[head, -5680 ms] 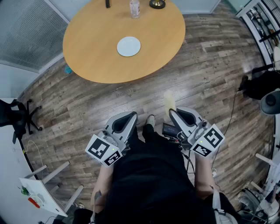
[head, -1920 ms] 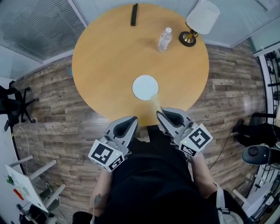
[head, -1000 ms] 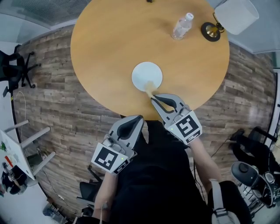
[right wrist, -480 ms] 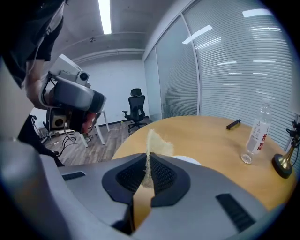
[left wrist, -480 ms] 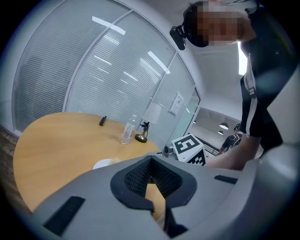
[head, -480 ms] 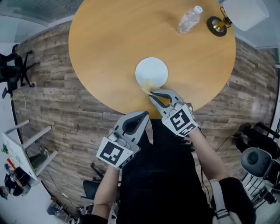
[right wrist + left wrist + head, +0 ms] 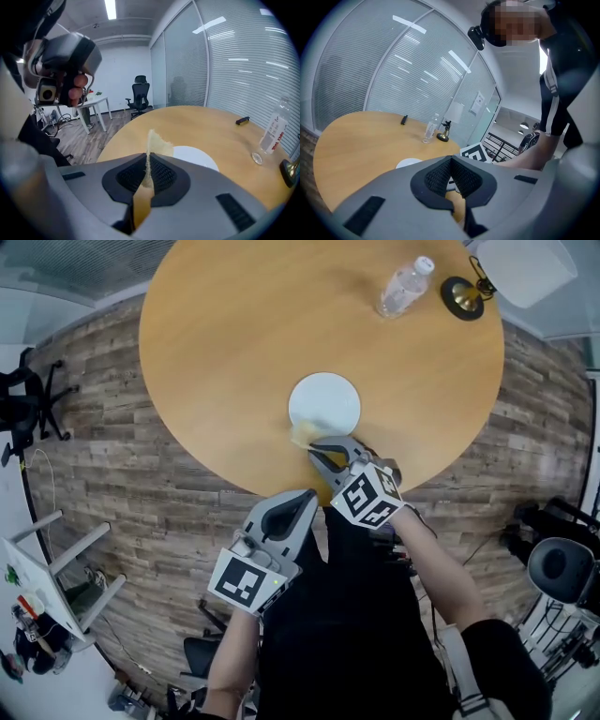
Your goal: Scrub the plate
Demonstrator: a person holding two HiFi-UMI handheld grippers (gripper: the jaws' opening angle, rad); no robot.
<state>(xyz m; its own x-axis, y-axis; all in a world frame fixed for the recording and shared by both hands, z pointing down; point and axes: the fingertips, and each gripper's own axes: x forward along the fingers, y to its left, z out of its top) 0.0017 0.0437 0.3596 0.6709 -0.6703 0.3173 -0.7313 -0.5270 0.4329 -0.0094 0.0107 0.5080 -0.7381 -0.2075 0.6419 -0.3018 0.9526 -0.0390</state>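
Plate lies flat on the round wooden desk, toward the edge nearest the person. It is white, plain and round, with a bare, dry-looking face and a faint raised rim. Being a circle, it has no long axis and points no particular way.

The right claw is clenched on a thin, pale yellow sponge. In the right gripper view the sponge stands on edge between the 2 pads, its long axis running out along the claw and its ragged tip aimed at the near left part of the plate. From the head view the tip sits right at the plate's rim; whether it touches cannot be told.

The left claw hangs off the desk edge over the wood floor, near the person's body. In its own view the left claw is clenched with nothing between the pads.

Far across the desk, well apart from the plate, a clear bottle lies beside a lamp with a white shade.
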